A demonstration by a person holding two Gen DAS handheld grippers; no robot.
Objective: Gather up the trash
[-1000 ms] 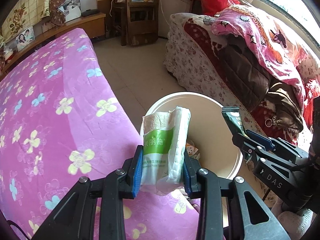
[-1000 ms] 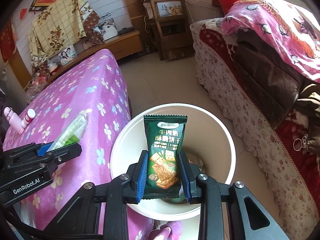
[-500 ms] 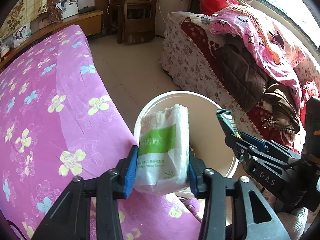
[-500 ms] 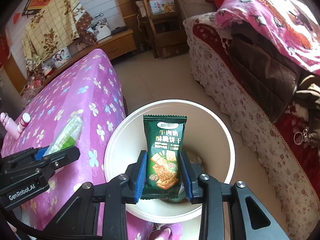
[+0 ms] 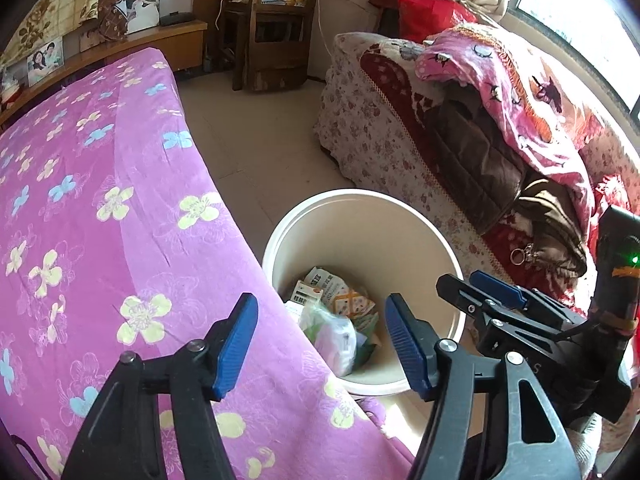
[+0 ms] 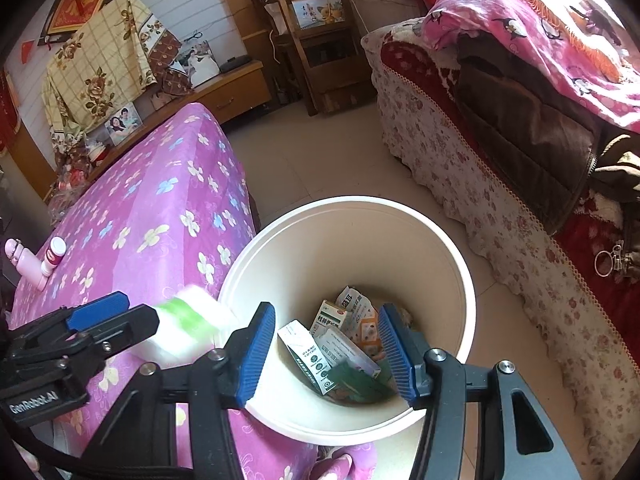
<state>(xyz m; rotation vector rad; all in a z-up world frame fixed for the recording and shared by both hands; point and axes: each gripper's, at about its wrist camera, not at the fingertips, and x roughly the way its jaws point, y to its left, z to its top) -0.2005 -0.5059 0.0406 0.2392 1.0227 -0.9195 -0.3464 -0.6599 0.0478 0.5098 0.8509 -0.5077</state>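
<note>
A white bucket (image 5: 360, 196) (image 6: 360, 202) stands on the floor between the bed and the sofa, with several cartons and wrappers at its bottom. My left gripper (image 5: 320, 344) (image 6: 108, 316) hangs over the bucket's left rim, its jaws opening with nothing pressed between the pads. The white and green tissue pack (image 5: 332, 336) (image 6: 188, 320) is loose and blurred just below it, at the rim. My right gripper (image 6: 328, 352) (image 5: 480, 292) is over the bucket's mouth, jaws opening and empty. The dark green biscuit packet (image 6: 356, 384) lies on the trash inside.
A bed with a purple flowered cover (image 5: 100, 220) runs along the left, touching the bucket. A sofa piled with blankets and coats (image 5: 500, 140) fills the right. A wooden chair (image 5: 272, 20) stands at the back. Two pink bottles (image 6: 40, 260) stand on the bed.
Both grippers have spread their jaws. The tissue pack has left the left gripper and is dropping. The biscuit packet has left the right gripper and now lies in the bucket.
</note>
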